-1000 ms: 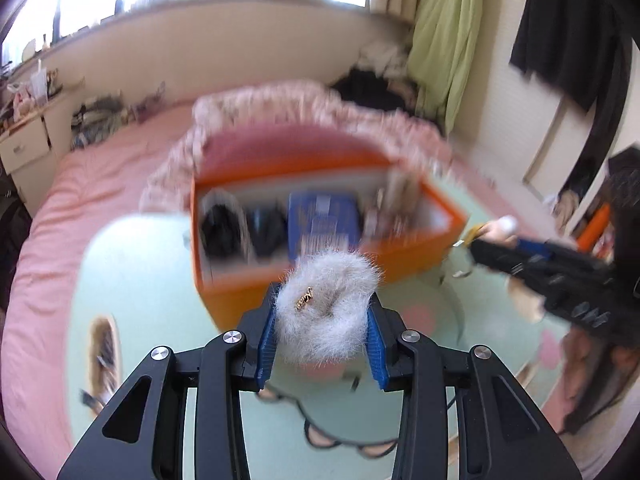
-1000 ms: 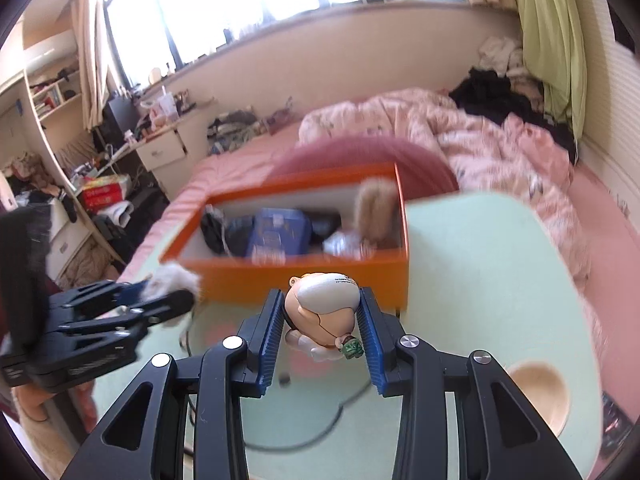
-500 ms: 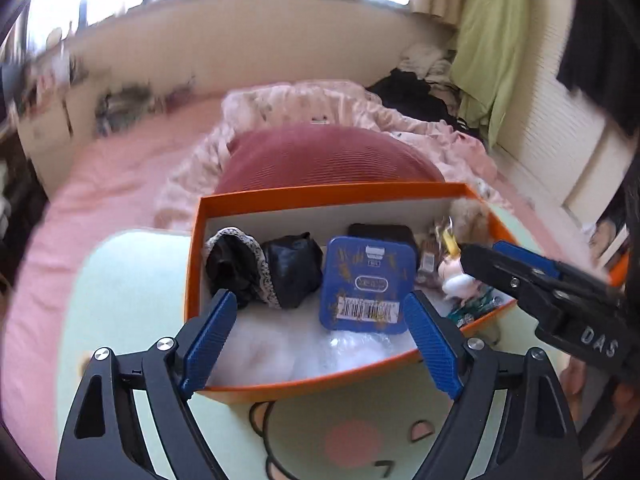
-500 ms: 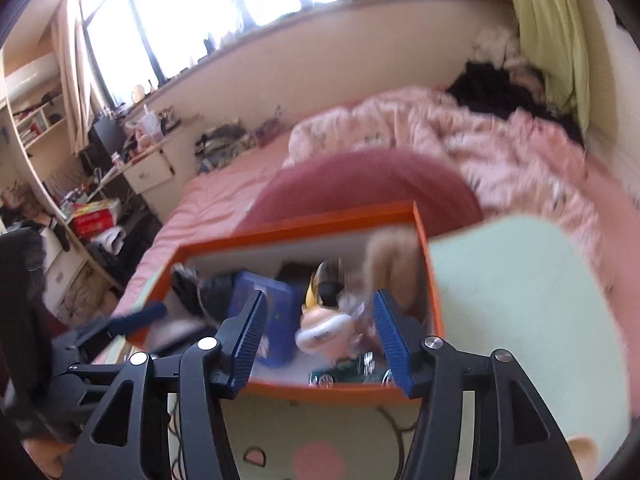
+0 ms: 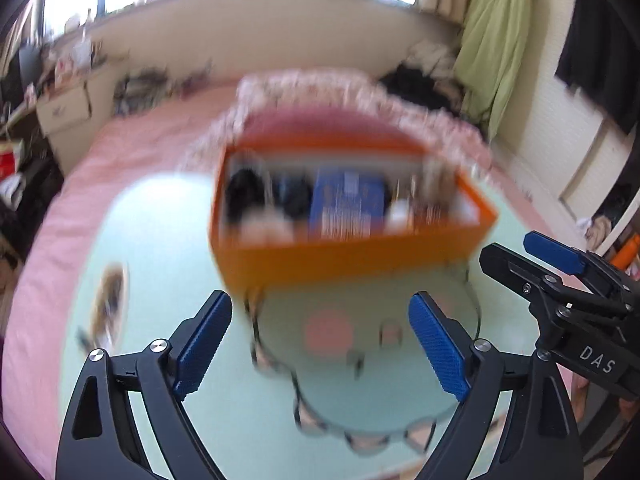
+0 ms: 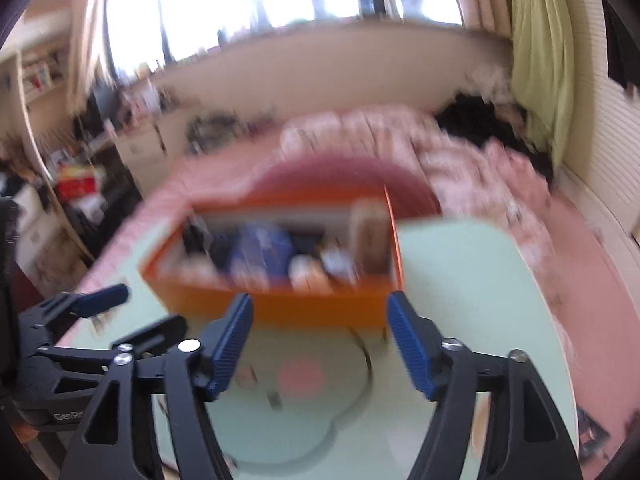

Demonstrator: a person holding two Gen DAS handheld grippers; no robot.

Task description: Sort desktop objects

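Blurred bedroom, mint-green table [image 5: 168,240]. Orange box [image 5: 348,258] (already crowded) at table's far side. Left gripper [image 5: 320,344], right gripper [image 6: 320,344]: jaws opening, nothing between. Risk: grippers side by side, clash or box nudged.

A pink bed [image 5: 132,152] (rumpled) lies near a green curtain [image 5: 492,40].

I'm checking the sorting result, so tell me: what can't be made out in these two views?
- Left wrist view: orange box contents smeared by motion blur; only a blue item and dark shapes read.
- Right wrist view: same blur over the box.
- Left tongs, right tongs: opening, nothing between them.
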